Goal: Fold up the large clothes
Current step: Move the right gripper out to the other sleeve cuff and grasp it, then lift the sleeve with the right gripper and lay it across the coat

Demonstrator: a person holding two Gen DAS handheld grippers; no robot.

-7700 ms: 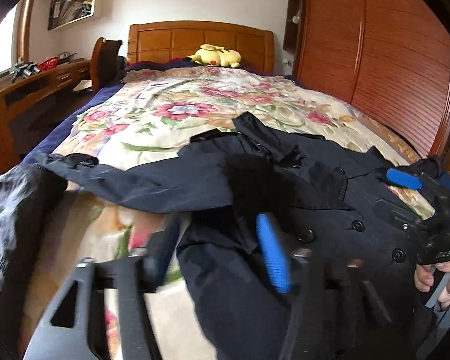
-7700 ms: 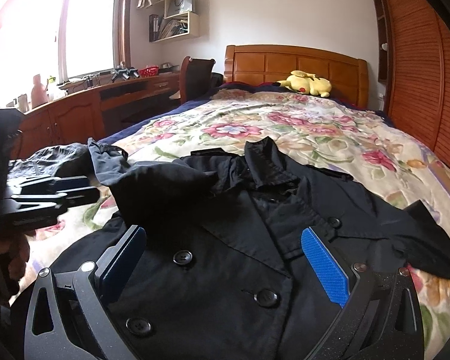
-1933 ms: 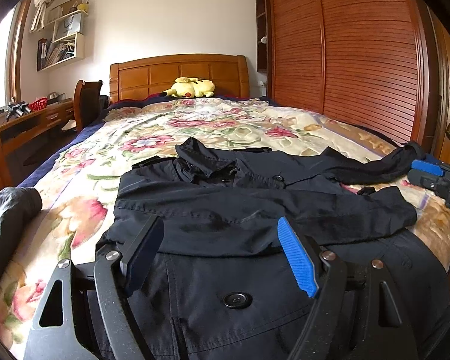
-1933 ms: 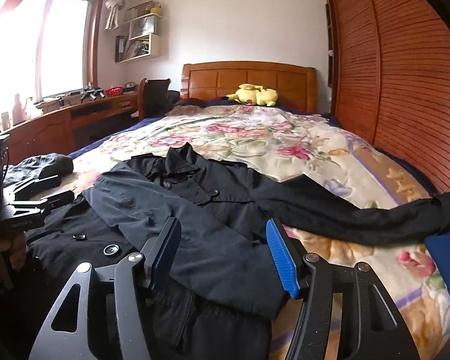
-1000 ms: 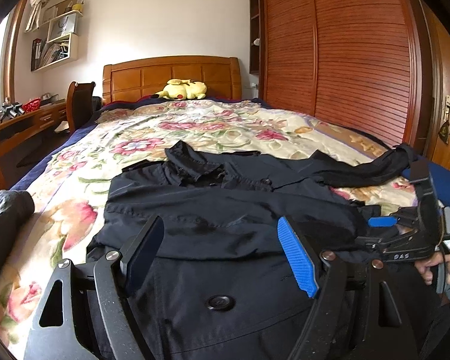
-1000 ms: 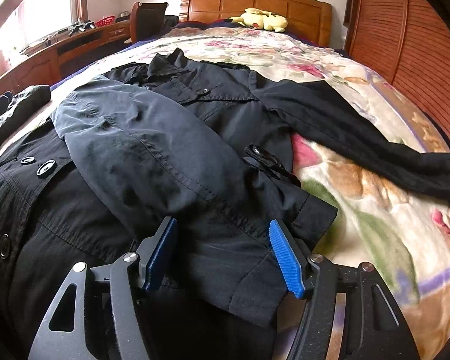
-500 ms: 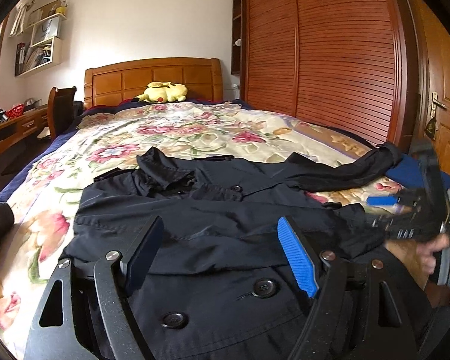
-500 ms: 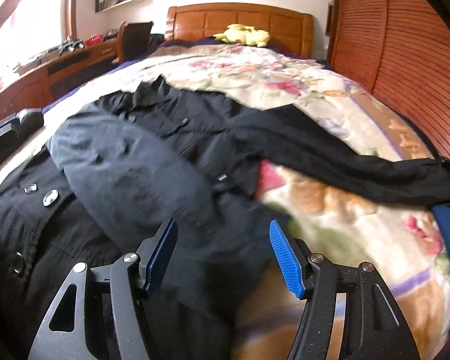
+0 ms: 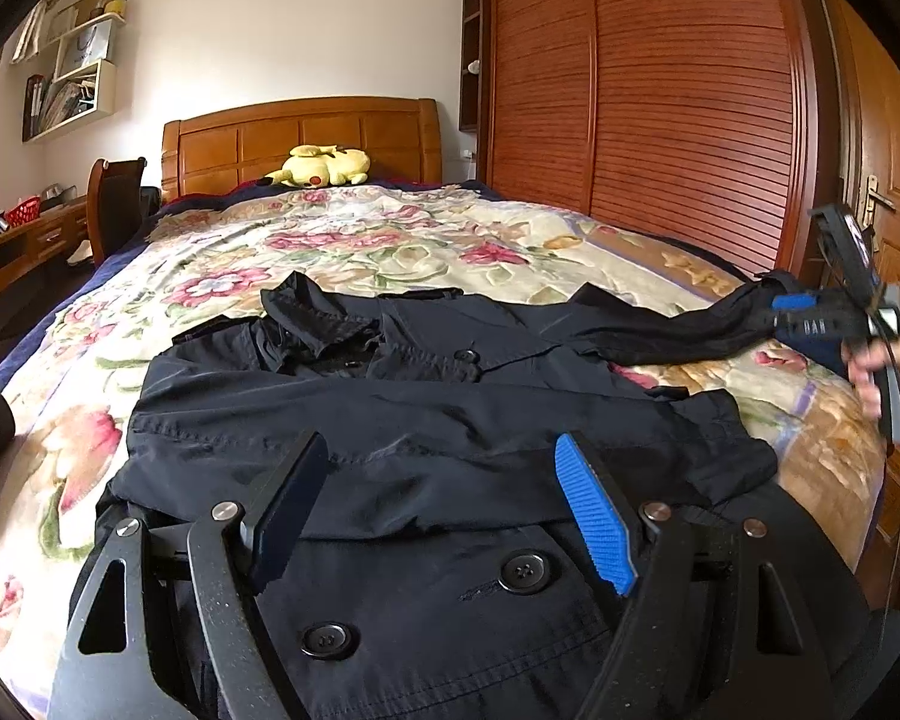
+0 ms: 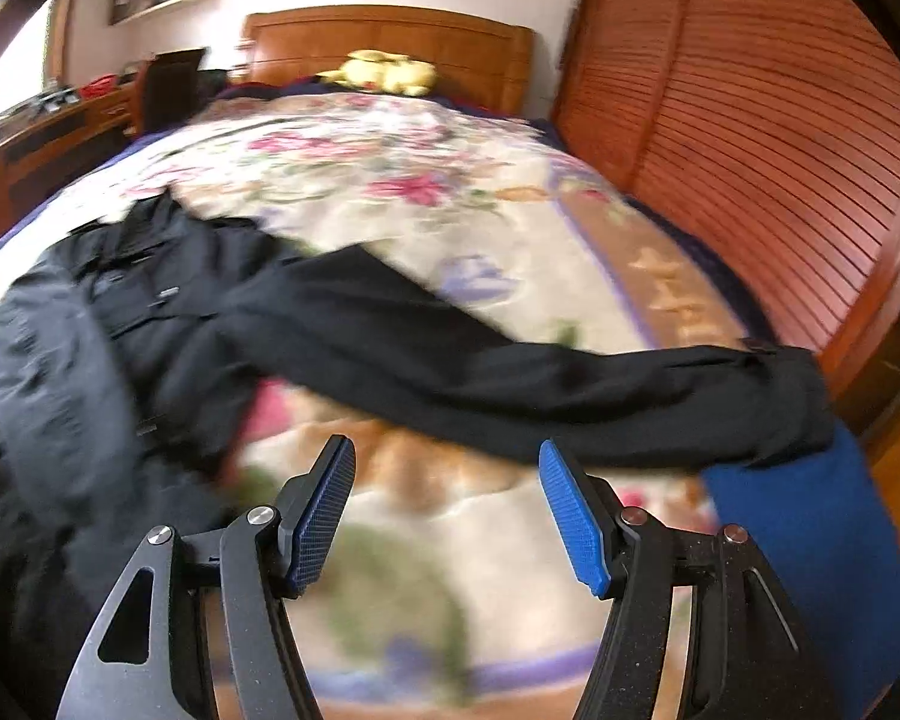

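Note:
A black double-breasted coat (image 9: 426, 420) lies face up on the floral bedspread (image 9: 354, 240), one sleeve folded across its chest. Its other sleeve (image 10: 510, 378) stretches out to the right, the cuff at the bed's edge. My left gripper (image 9: 444, 504) hovers open above the coat's front near the buttons, holding nothing. My right gripper (image 10: 447, 498) is open and empty just short of the outstretched sleeve; in the left wrist view the right gripper (image 9: 810, 315) sits beside the sleeve's cuff, held by a hand (image 9: 894, 372).
A yellow plush toy (image 9: 321, 165) rests by the wooden headboard (image 9: 300, 132). A slatted wardrobe (image 9: 660, 90) runs along the bed's right side. A desk and chair (image 9: 114, 204) stand on the left. A blue sheet (image 10: 810, 546) hangs at the bed's near right corner.
My right gripper has lifted off the folded sleeve and swung right toward the outstretched sleeve. The left gripper has shifted a little to the right; both stayed open.

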